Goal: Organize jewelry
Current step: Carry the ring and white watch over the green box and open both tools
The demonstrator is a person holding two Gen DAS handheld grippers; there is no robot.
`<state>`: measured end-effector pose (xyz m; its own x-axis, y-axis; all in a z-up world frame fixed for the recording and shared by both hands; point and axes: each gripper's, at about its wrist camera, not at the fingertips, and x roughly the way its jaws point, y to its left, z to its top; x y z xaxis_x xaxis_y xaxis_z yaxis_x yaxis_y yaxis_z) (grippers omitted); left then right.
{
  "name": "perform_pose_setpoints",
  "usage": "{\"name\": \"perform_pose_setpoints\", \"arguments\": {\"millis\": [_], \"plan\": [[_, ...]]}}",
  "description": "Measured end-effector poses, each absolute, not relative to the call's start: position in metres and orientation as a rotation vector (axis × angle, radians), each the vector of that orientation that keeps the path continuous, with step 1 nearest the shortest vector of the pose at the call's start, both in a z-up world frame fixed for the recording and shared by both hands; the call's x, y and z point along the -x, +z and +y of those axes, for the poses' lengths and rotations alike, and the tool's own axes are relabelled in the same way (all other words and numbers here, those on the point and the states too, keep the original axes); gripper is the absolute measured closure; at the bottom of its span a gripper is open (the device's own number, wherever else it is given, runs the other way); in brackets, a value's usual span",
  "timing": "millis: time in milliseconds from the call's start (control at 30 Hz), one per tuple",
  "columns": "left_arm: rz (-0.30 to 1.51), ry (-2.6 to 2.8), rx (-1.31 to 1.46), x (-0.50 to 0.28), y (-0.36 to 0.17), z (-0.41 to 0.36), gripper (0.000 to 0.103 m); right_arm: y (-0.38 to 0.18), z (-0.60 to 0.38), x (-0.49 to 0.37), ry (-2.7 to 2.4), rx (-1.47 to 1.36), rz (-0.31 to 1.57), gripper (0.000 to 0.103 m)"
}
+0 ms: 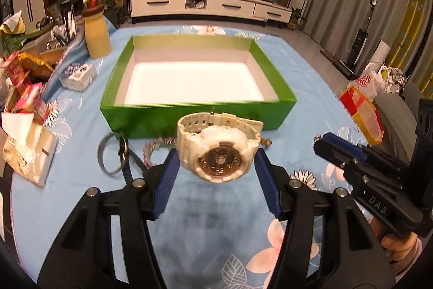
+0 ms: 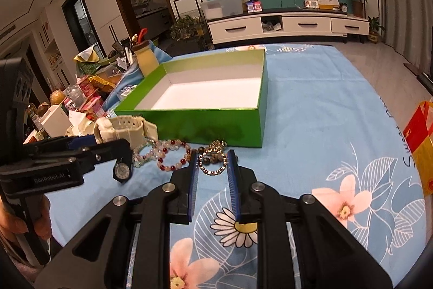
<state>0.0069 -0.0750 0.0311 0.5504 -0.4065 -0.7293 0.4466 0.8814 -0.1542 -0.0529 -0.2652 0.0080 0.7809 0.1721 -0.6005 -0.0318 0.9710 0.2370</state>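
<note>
Left gripper is clamped on the chunky white watch just in front of the green box, stiff case so grab there, while right gripper pinches the slippery-looking gold bracelet.

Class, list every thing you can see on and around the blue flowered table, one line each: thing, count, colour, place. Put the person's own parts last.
Box: one, green outside, white inside, empty, mid-table.
Watch: one, cream with a dark dial, between the left gripper's pads, in front of the box.
Ring bracelet: one, gold and brown, between the right gripper's pads.
Bead bracelets: at least two, red, pink and clear, on the cloth before the box.
Black watch: one, white dial, beside the bead bracelets.
Tablecloth: one, blue with flowers.
Bottle: one, yellow, brown lid, left of the box.
Left gripper: black, blue pads, shut on the watch.
Right gripper: black, blue pads, closed on the ring bracelet.
Hand: one, gripping the left gripper's handle.
</note>
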Motion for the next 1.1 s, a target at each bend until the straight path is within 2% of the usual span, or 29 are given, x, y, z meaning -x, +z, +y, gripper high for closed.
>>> {"name": "perform_pose_setpoints", "arguments": {"millis": [433,800,1100], "plan": [[0.774,-0.463,-0.044,-0.054,0.058,-0.074,0.045,0.033,-0.256,0.016,0.121,-0.179,0.588,0.082],[0.804,-0.392,-0.032,-0.107,0.043,-0.080,0.045,0.033,-0.256,-0.037,0.117,-0.215,0.540,0.082],[0.832,-0.337,-0.032,-0.144,0.034,-0.084,0.045,0.025,-0.255,-0.083,0.114,-0.223,0.584,0.082]]}}
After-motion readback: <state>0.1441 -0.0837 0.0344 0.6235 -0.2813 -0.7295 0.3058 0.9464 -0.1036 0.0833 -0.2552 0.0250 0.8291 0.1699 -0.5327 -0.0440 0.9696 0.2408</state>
